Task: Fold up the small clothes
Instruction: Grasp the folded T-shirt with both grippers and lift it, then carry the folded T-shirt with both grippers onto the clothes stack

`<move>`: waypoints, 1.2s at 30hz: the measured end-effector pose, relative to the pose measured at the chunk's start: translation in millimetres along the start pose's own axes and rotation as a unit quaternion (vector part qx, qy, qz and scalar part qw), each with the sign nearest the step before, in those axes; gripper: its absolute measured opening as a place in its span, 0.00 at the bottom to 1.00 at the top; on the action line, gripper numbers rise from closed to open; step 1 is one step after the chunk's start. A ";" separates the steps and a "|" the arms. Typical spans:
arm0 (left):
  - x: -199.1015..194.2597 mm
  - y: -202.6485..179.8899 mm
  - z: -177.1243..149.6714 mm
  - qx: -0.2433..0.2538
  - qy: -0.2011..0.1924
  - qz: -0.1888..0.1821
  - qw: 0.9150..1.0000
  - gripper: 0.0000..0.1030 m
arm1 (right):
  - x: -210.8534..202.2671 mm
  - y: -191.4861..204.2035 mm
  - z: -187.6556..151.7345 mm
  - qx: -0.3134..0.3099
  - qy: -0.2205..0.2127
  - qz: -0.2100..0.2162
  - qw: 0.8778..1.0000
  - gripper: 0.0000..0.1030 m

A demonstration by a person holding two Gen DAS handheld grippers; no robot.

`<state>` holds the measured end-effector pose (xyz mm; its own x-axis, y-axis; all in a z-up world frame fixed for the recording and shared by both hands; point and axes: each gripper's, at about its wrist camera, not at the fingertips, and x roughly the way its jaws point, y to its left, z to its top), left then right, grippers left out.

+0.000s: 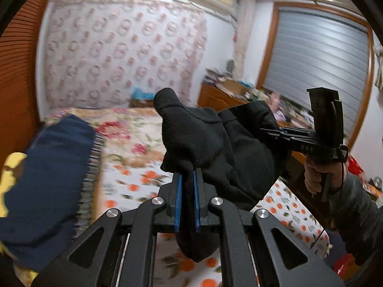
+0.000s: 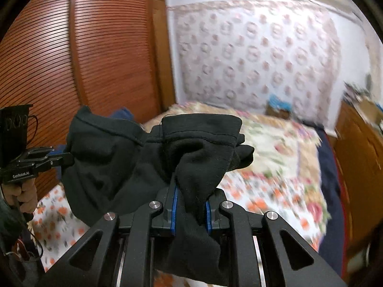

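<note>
The black garment (image 1: pixel 210 143) hangs in the air above the bed (image 1: pixel 134 143), bunched and stretched between the two claws. The left gripper (image 1: pixel 188 179) is clamped nearly shut on one bunched edge, blue pads pinching the cloth. The right gripper (image 2: pixel 191 196) has its jaws tight on another thick fold, fabric spilling down over its frame. In the left wrist view the right gripper (image 1: pixel 275 131) bites the far side, a hand (image 1: pixel 320 174) on its handle. To the left lies a navy cloth (image 1: pixel 52 174) on the floral bedspread, beside the louvred wardrobe (image 2: pixel 71 59). Beyond the bed, a cluttered wooden dresser (image 1: pixel 220 95) sits under the shuttered window (image 1: pixel 318 71).
</note>
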<state>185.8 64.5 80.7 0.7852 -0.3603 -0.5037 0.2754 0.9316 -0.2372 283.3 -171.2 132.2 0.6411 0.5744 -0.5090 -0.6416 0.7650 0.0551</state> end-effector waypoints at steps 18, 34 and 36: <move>-75.6 122.9 -29.7 -0.115 -0.074 0.133 0.982 0.09 | 194.6 116.8 137.0 -0.159 -0.013 0.094 0.983 0.16; -68.0 146.4 -59.6 -0.134 -0.021 0.168 0.976 0.09 | 300.7 120.2 155.6 -0.113 0.027 0.078 0.990 0.29; -65.7 145.0 -61.0 -0.127 -0.019 0.177 0.976 0.09 | 286.4 119.0 161.3 -0.096 0.005 0.075 0.992 0.44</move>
<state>140.4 220.4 28.8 0.8278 -0.0121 -0.5609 -0.1593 0.9535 -0.2557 458.5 131.4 131.6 0.5278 0.6742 -0.5167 -0.7993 0.6001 -0.0335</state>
